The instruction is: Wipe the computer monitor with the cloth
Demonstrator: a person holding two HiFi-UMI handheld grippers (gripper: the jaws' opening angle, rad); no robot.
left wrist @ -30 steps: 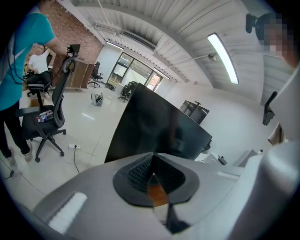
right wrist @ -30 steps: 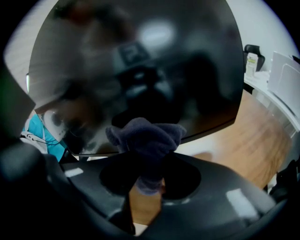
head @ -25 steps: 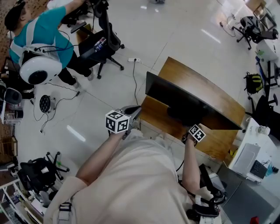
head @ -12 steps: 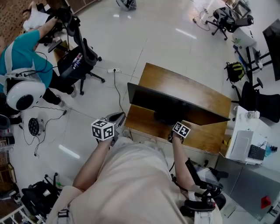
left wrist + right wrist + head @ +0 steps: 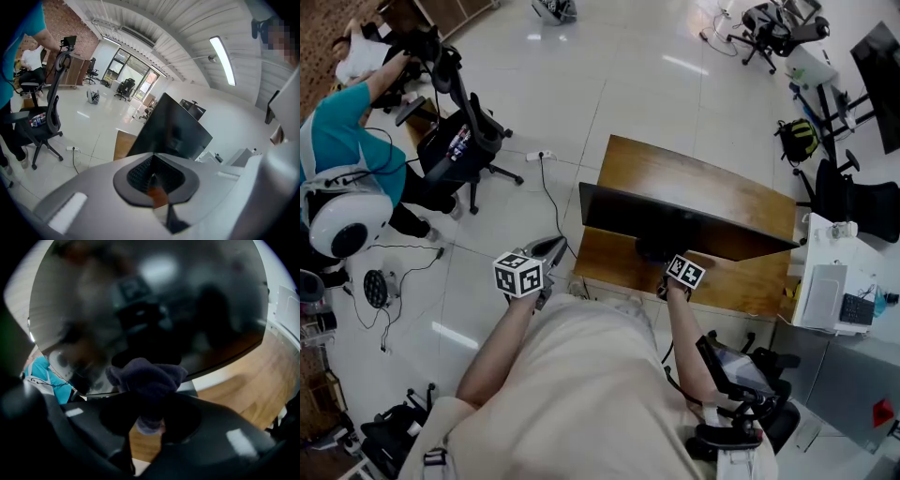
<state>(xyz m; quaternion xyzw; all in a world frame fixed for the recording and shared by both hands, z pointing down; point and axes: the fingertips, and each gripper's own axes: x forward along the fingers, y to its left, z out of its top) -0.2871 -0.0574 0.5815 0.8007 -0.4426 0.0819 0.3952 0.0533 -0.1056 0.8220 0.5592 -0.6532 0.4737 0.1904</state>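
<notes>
Right gripper (image 5: 149,425) fingers pinched the bunched, fuzzy purple cloth (image 5: 146,378) at the glossy black monitor's (image 5: 154,296) lower edge; left gripper (image 5: 154,180), fingers pressed together, hung beside the monitor's left end.

Open office, probably a lab, swivel chairs (image 5: 473,141), wooden desk (image 5: 694,178), monitor (image 5: 675,220), glossy tiled floor (image 5: 581,56)

No word, brand or number can be read anywhere, neither on the monitor (image 5: 675,223) nor the worktop (image 5: 694,178) under it.
</notes>
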